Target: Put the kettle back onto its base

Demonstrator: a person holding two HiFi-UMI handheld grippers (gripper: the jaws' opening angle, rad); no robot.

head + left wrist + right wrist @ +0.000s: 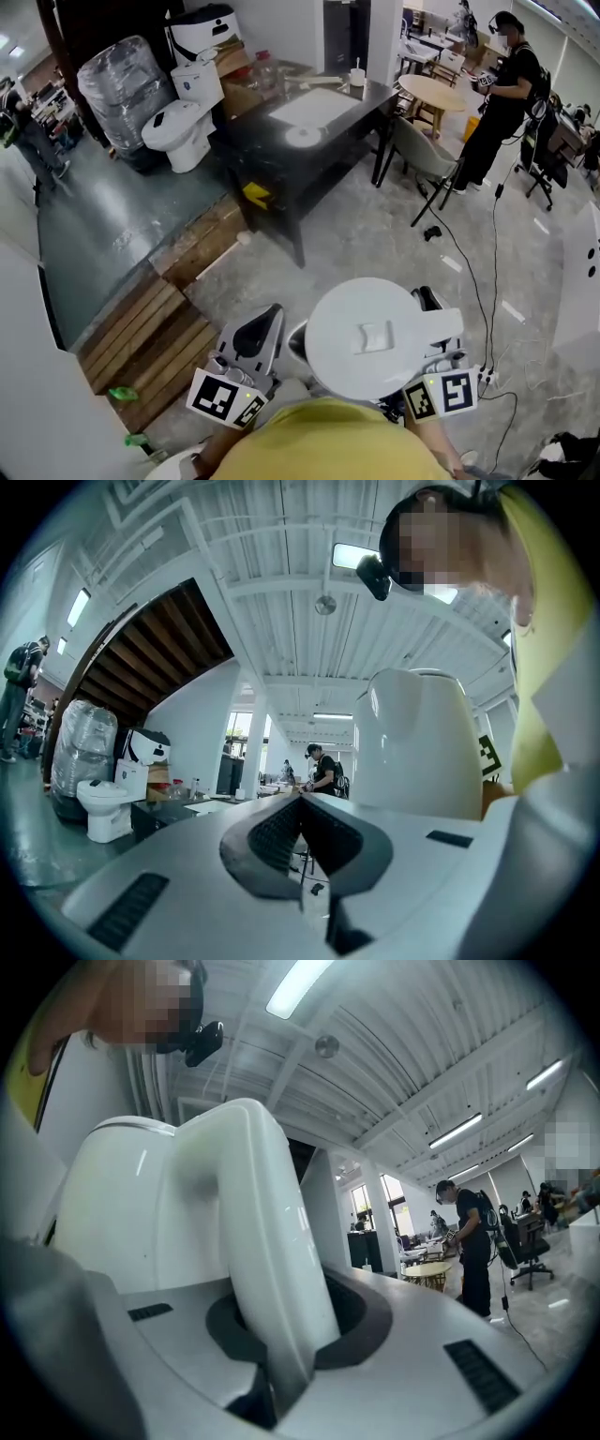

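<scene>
the white kettle [375, 337] hangs well apart from the black table [281, 178], on its near side. the right gripper [281, 1354] is clamped on the kettle's handle [258, 1232]. the left gripper [300, 832], jaws together on nothing, is also on the table's near side. a round white base [303, 137] lies on the table. a grey chair [422, 155] stands right of the table, wooden pallets [155, 337] at its near left and two toilets [183, 122] at its far left.

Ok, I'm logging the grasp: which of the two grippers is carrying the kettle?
The right gripper: its fingers are clamped on the handle of the kettle. The left gripper has its fingers shut together on nothing, with the kettle beside it.
</scene>
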